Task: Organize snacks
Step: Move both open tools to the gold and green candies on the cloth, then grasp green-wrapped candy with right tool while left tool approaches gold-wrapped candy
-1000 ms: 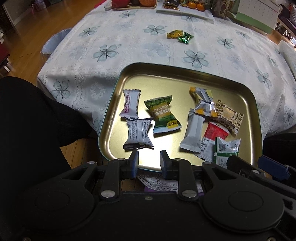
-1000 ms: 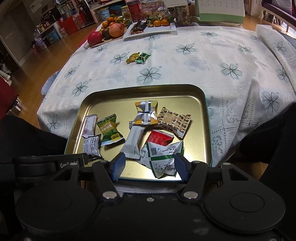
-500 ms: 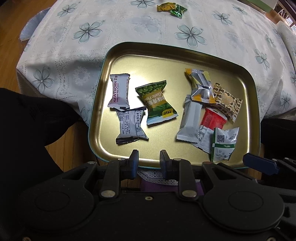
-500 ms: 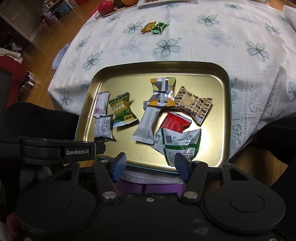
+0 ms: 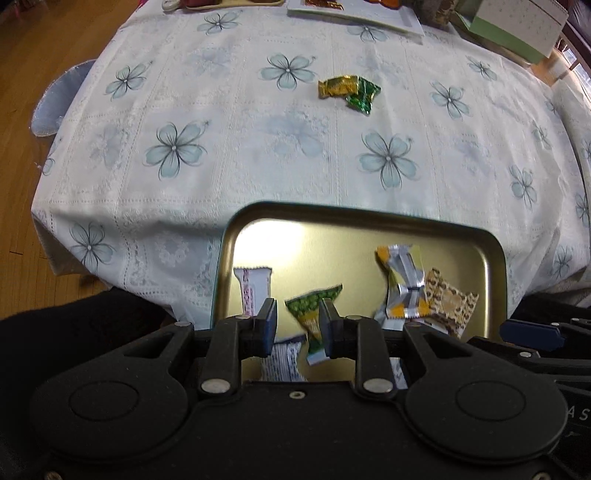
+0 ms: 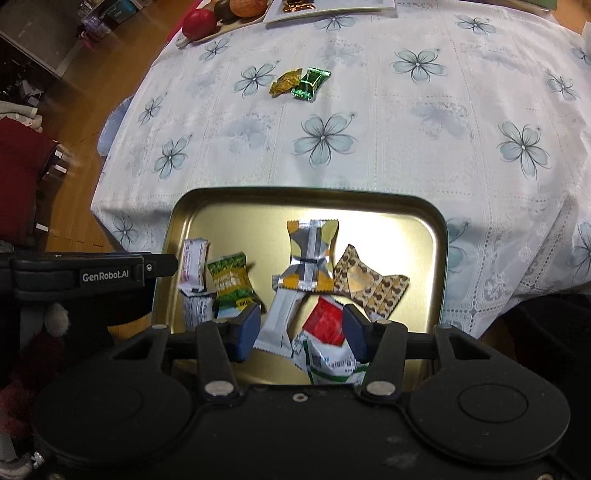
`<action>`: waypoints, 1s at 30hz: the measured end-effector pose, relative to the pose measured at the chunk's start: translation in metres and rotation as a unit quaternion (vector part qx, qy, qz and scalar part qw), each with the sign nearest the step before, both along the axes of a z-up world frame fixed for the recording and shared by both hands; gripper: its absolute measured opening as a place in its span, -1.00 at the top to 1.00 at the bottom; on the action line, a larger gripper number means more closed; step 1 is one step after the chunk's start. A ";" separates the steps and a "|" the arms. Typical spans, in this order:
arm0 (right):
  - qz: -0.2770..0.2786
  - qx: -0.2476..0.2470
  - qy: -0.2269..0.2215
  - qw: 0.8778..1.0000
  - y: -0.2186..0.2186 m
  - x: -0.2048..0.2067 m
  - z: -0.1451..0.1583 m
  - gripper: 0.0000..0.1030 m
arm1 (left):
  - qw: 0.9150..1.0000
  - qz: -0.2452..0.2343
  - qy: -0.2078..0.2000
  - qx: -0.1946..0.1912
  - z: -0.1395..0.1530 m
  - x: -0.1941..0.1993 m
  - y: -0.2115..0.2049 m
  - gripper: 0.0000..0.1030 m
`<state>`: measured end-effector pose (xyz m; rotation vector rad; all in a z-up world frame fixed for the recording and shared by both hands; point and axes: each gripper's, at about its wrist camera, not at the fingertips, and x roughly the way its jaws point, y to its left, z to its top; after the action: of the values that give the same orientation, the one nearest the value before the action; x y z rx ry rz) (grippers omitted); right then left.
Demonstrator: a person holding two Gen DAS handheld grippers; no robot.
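Note:
A gold tray (image 5: 314,251) (image 6: 240,221) sits at the table's near edge and holds several wrapped snacks: a green pack (image 5: 314,306) (image 6: 231,280), a yellow-silver one (image 6: 310,258), a brown heart one (image 6: 369,284), a red one (image 6: 327,319) and a white bar (image 6: 279,321). Farther out on the cloth lie a gold candy (image 5: 338,85) (image 6: 286,83) and a green candy (image 5: 364,95) (image 6: 310,84), touching. My left gripper (image 5: 297,317) hovers over the tray, narrowly open, holding nothing. My right gripper (image 6: 301,325) hangs above the white bar and red pack; its jaws are closing, and the pads touch nothing.
A floral tablecloth (image 5: 295,147) covers the table. At the far edge stand a fruit board (image 6: 207,22), a white plate (image 5: 354,11) and a green-white box (image 5: 517,26). A person's dark clothing (image 5: 74,325) is at the near left, above wooden floor (image 5: 37,44).
Both grippers have moved forward over the tray and tilted up, so the tray sits lower in both views. The right jaws have narrowed. The snacks have not moved.

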<state>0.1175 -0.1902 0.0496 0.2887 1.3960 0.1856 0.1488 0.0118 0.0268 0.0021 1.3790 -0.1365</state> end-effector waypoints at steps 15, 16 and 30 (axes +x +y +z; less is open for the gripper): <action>-0.088 0.008 -0.022 0.996 -0.020 0.151 -0.034 0.22 | 0.997 0.052 -0.043 -0.024 -0.018 0.121 -0.001 0.33; -0.095 0.010 -0.022 0.995 -0.021 0.159 -0.038 0.22 | 0.997 0.056 -0.044 -0.026 -0.021 0.130 -0.002 0.33; -0.151 0.009 -0.009 0.989 -0.005 0.261 -0.095 0.32 | 0.992 0.109 -0.050 -0.023 -0.042 0.181 0.014 0.33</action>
<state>0.3783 -0.1951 -0.0450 0.5062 1.3149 -0.0489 0.3303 0.0256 -0.0156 -0.1777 1.2670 0.0156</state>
